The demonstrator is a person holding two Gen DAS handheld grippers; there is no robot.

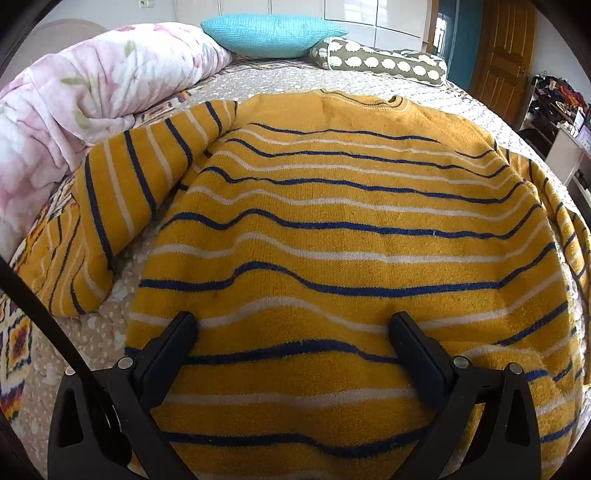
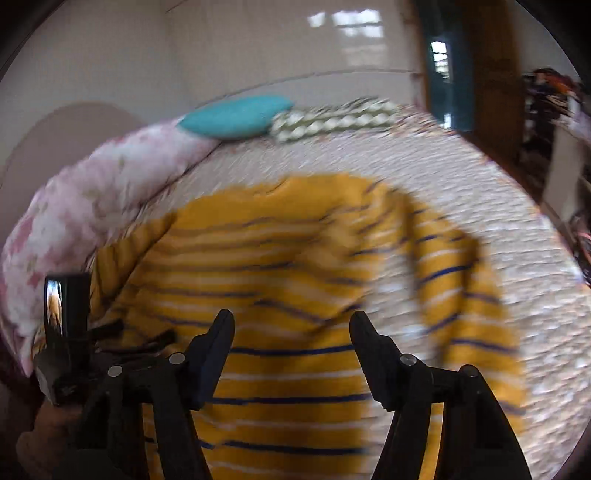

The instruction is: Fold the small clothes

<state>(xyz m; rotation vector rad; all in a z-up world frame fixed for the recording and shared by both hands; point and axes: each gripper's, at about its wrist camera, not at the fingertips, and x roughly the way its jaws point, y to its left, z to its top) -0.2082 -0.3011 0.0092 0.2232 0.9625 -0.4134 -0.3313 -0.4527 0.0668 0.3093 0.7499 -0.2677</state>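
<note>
On the bed (image 1: 280, 79) a yellow striped sweater (image 1: 332, 221) is spread flat, sleeves out at each side. Above its lower part both the left gripper (image 1: 291, 321) and right gripper (image 2: 291, 319) are held with jaws apart, nothing gripped.

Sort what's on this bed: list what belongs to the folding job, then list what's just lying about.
For the job:
- yellow striped sweater
- left gripper
- right gripper

Just lying about:
- pink floral quilt
- turquoise pillow
- patterned bolster
- bedspread
</note>
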